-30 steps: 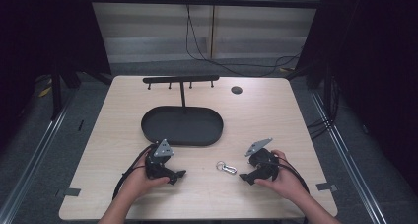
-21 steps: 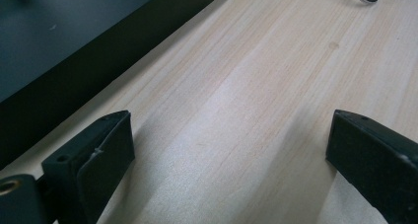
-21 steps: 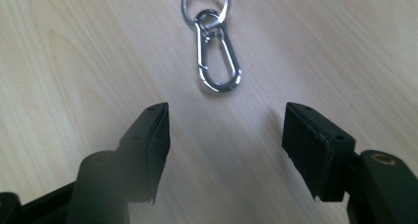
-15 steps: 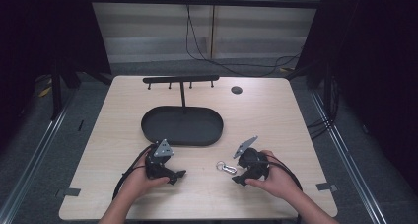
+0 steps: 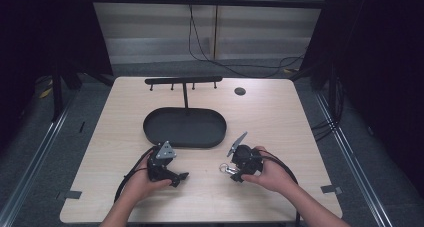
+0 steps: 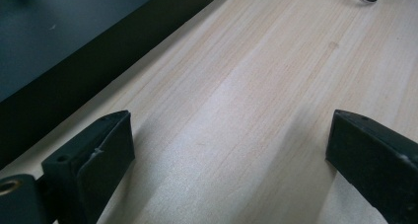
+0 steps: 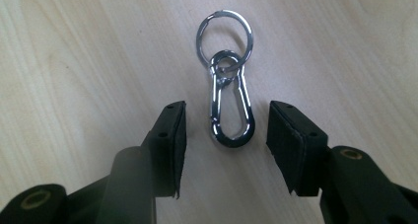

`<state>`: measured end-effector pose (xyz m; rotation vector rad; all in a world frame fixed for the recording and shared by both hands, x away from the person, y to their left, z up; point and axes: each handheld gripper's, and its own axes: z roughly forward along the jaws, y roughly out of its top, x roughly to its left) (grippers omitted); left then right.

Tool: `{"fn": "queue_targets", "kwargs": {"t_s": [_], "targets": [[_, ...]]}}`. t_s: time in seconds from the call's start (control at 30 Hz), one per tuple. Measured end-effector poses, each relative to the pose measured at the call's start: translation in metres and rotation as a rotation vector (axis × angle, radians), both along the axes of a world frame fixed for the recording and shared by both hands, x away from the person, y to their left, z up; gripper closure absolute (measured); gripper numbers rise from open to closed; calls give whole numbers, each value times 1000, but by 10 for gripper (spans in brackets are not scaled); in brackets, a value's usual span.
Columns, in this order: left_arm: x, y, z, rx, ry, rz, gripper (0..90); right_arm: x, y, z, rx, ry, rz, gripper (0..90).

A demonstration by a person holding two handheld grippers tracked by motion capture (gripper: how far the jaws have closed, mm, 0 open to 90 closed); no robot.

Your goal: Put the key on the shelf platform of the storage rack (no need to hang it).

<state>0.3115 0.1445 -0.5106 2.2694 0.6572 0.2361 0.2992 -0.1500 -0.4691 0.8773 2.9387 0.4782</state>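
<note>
The right gripper (image 5: 231, 170) sits low over the table (image 5: 280, 117), with the metal carabiner keyring (image 7: 229, 103) lying flat on the wood between its jaws. Those jaws have just been closing, yet a gap shows on each side of the clip; nothing is grasped. The keyring lies on the near half of the table, just in front of the black oval tray (image 5: 185, 128). The left gripper (image 5: 181, 177) rests on the table beside that tray, jaws spread wide and empty.

Pale wooden table (image 5: 280, 117) on grey floor (image 5: 45, 137). Beige panelled wall (image 5: 260, 32) behind, black cables (image 5: 200, 32) dangling. Dark curtains (image 5: 45, 32) both sides, dim light.
</note>
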Motion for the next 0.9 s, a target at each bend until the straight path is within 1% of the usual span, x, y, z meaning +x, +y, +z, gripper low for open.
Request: {"fn": "queue_targets", "kwargs": {"t_s": [0.07, 0.1, 0.13, 0.17, 0.2, 0.23, 0.27, 0.33, 0.4, 0.47, 0.6, 0.67, 0.83, 0.9], "targets": [[0, 0, 0, 0, 1, 0, 38, 3, 2, -1, -9, 15, 5, 530], [0, 0, 0, 0, 1, 0, 38, 3, 2, -1, -9, 15, 5, 530], [0, 0, 0, 0, 0, 0, 38, 5, 3, -1, -16, 8, 23, 535], [0, 0, 0, 8, -1, -6, 38, 5, 5, -1, -23, 15, 18, 536], [0, 0, 0, 0, 1, 0, 38, 6, 5, -1, -24, 17, 19, 541], [0, 1, 0, 10, -1, -8, 38, 7, 6, -1, -28, 25, 22, 545], [0, 1, 0, 10, -2, -8, 38, 8, 7, -1, -33, 25, 18, 545], [0, 1, 0, 10, -1, -8, 38, 10, 6, -1, -36, 24, 37, 545], [0, 1, 0, 9, -1, -8, 38, 11, 8, 0, -39, 38, 29, 549], [0, 1, 0, 10, -2, -8, 38, 13, 7, 0, -43, 41, 41, 561], [0, 1, 0, 10, -2, -8, 38, 14, 9, 1, -66, 46, 53, 617], [0, 1, 0, 10, -2, -8, 38, 13, 10, 1, -78, 50, 51, 675], [0, 1, 0, 9, -1, -7, 38, 13, 11, 2, -84, 62, 40, 688], [0, 1, 0, 9, -2, -7, 38, 13, 12, 2, -90, 60, 45, 689]]}}
